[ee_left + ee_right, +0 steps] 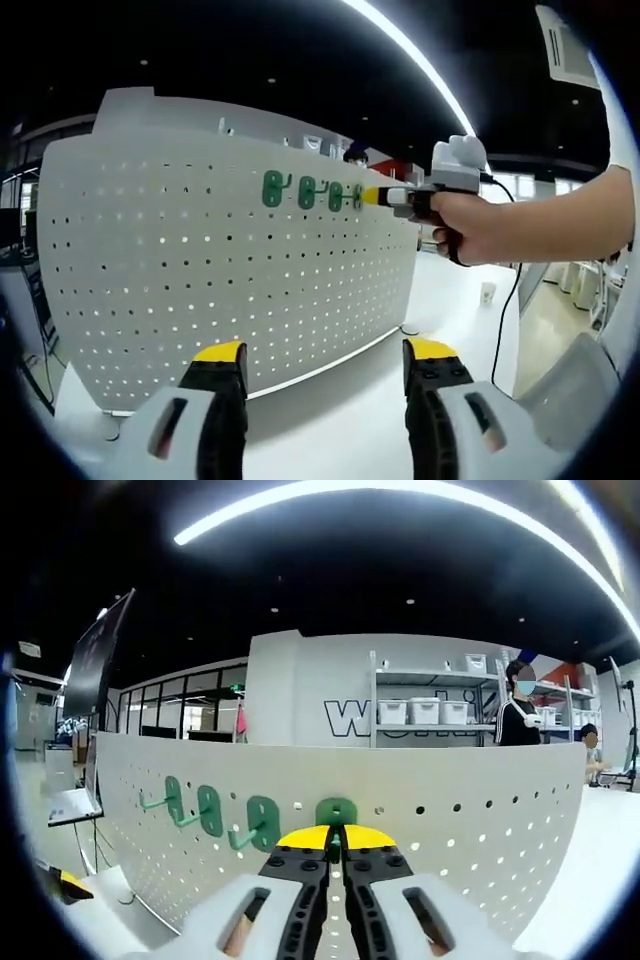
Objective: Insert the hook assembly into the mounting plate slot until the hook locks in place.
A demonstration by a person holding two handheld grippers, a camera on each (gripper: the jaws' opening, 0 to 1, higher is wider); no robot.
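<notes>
Right gripper (335,842) jaws pinch the fourth green plastic hook (336,814) at the white perforated pegboard (200,260); light, stiff, held by its prong. Left gripper (325,360) jaws wide, empty.

White perforated mounting plate (200,270) upright, four green hooks (306,191) in a row

Right gripper view, centre: large outlined letters "Wo" on the grey back wall (300,695), the rest hidden behind the shelf (430,705).
</notes>
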